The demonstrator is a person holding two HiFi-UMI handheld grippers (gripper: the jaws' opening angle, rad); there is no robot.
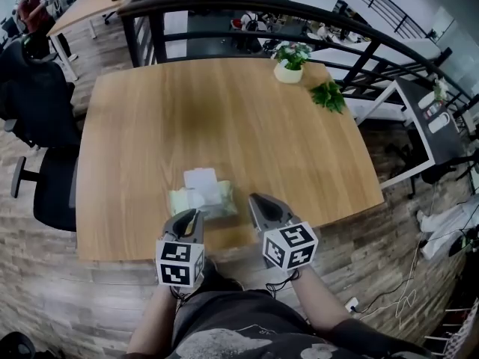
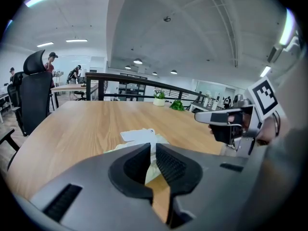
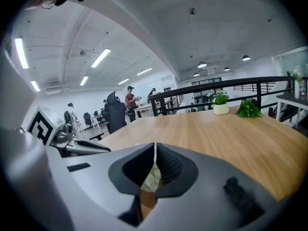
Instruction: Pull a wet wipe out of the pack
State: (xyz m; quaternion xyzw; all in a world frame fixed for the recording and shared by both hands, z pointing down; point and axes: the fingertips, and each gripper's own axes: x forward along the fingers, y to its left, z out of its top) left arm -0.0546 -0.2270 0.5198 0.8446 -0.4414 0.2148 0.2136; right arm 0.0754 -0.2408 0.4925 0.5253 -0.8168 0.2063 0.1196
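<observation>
Wooden table (image 1: 150,126), open office behind. Left gripper (image 1: 192,218) hangs just short of the wet wipe pack (image 1: 203,200), jaws together and empty. The pack lies near the table's near edge with a white sheet (image 1: 200,178) raised on top; flap or wipe, can't tell. Right gripper (image 1: 257,201) is just beside the pack's right end, jaws likewise closed on nothing. Likely best approach: open the jaws first, pin the pack with one gripper, pinch the sheet low with the other, pull steadily.

hidden | wipe pack (image 3: 152,179) | mostly behind fingers (image 3: 169,165) | right gripper view
</observation>
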